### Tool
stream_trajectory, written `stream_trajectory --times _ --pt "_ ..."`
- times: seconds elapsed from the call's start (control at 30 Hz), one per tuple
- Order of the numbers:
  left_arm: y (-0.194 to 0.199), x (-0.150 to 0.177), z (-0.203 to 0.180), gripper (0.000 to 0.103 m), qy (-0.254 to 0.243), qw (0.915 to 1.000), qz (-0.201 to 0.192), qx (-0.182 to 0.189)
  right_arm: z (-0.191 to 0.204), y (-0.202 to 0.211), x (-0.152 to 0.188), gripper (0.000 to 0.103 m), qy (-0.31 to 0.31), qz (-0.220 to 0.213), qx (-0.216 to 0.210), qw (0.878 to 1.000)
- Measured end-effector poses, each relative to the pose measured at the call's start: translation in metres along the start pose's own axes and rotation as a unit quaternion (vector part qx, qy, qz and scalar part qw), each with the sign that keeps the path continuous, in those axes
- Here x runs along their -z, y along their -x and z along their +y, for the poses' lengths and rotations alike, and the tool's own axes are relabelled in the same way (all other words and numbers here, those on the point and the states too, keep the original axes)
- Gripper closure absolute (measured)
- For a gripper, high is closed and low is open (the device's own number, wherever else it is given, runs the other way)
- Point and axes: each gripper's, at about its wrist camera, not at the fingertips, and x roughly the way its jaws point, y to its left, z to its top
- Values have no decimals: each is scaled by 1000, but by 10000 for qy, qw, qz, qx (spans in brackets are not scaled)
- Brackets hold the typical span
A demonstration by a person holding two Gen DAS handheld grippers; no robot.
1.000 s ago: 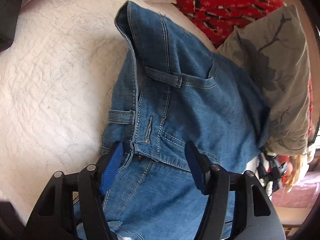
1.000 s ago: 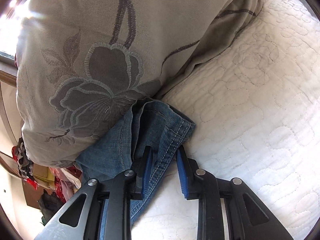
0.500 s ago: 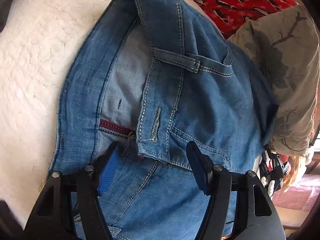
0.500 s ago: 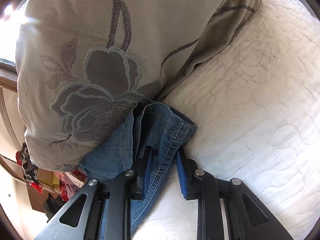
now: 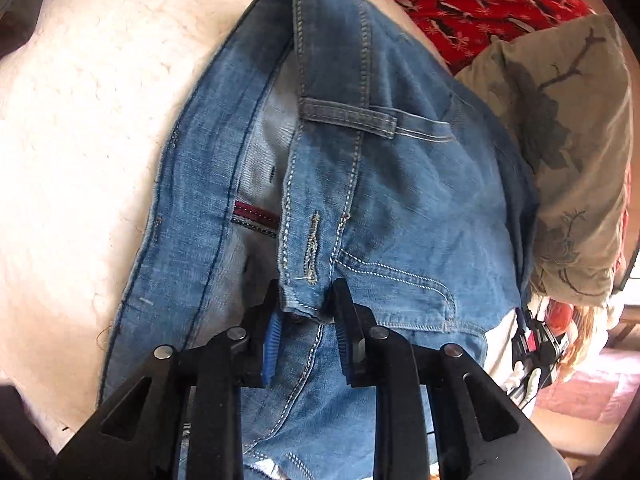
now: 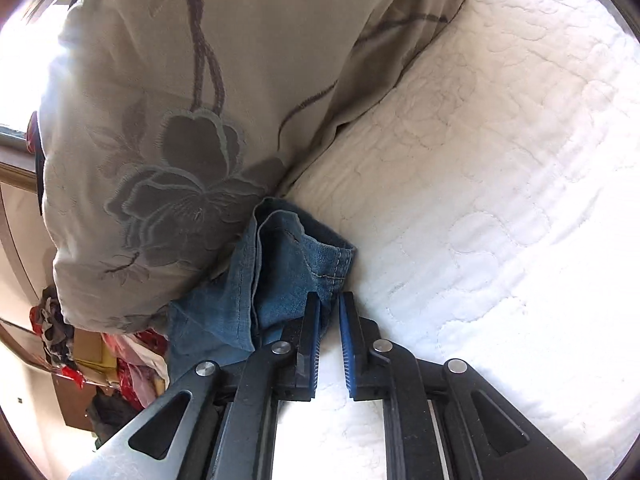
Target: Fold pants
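Two grippers work one pair of jeans (image 5: 400, 200) on the bed's white quilt (image 6: 500, 180). We see the left gripper (image 5: 306, 312) with its jaws narrowed on the waistband end by the buttonhole, at 6 o'clock in its view. The right gripper (image 6: 329, 308) has its jaws pinching the denim hem (image 6: 340, 276) at 6 o'clock. A grey floral pillow (image 6: 180, 120) lies against the jeans at 10 o'clock.
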Motion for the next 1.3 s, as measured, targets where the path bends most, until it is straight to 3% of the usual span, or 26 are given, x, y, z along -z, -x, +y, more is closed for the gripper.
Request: stream_trajectory --times 0.1,0.17,0.23,0.27,0.37,0.43,0.5,0.57,0.8,0.83,0.9,0.97,1.0,1.03,1.1,1.13,1.3 --pt "29 4 13 79 -128 9996 -114 218 12 25 -3 82 496 -182 201 9984" --pt "48 -5 27 75 73 9982 -383 466 24 35 -3 79 877 -215 205 9957" --pt "57 -27 35 40 372 9954 -529 711 47 33 0 68 1279 -117 215 9915" --pt "59 -38 38 33 552 9930 -594 856 57 29 2 66 1482 -40 231 9887" --pt "52 -71 27 31 714 9891 -637 1119 95 14 10 64 2071 202 245 9778" --pt "43 -90 15 31 734 9907 -648 945 118 1 16 55 2498 299 408 9670" --pt "34 -105 7 31 756 9921 -655 757 141 -12 26 49 3074 350 691 9484" --pt "30 -112 4 31 770 9925 -648 691 157 -24 39 48 3707 371 1042 9222" --pt "21 -129 15 31 929 9908 -648 739 195 -72 89 43 5505 251 2252 8035" --pt "18 -132 15 31 972 9906 -615 734 194 -77 91 43 5613 234 2413 7913" --pt "11 -137 14 31 1023 9906 -567 707 190 -84 91 46 5703 201 2594 7792" --pt "5 -142 11 31 1015 9910 -545 689 184 -86 84 58 5661 295 2626 7808" --pt "3 -143 8 33 993 9914 -559 644 181 -87 80 87 5592 385 2615 7858" --pt "2 -143 4 51 956 9918 -594 614 178 -86 75 97 5471 517 2561 7953" --pt "-2 -142 -5 84 855 9935 -492 569 177 -76 69 97 5358 542 2417 8072" --pt "-2 -139 -9 89 804 9941 -453 570 177 -68 68 97 5358 491 2355 8094" --pt "26 -112 -27 92 318 9949 -904 325 185 -18 70 98 5346 218 2052 8195"
